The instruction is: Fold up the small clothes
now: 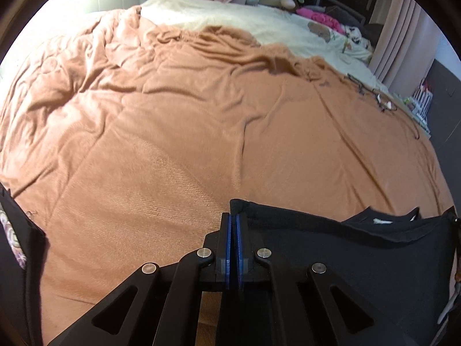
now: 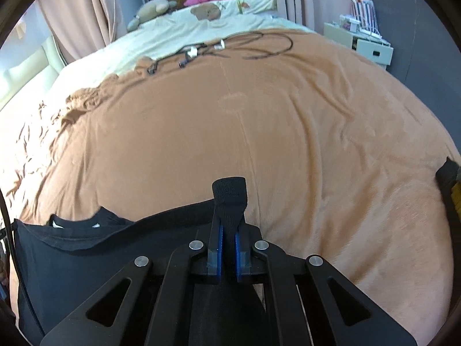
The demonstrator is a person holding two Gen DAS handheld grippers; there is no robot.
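Tan-blanketed bed (image 1: 173, 121), pink curtains (image 2: 83, 14), grey wall (image 2: 409, 14)

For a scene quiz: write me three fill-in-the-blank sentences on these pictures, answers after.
1. Both tools, left and right, are shut on a ____ garment.
2. The blanket under it is ____.
3. Far up the bed, near the cream sheet, lie loose ____.

Missing words: black; orange-brown; cables

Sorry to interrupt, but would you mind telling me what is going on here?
A person is folding a black shirt over a bed with an orange blanket. The left tool is shut on one edge of the shirt, and the right tool is shut on another edge, so the cloth hangs between them. Cables lie further up the bed.
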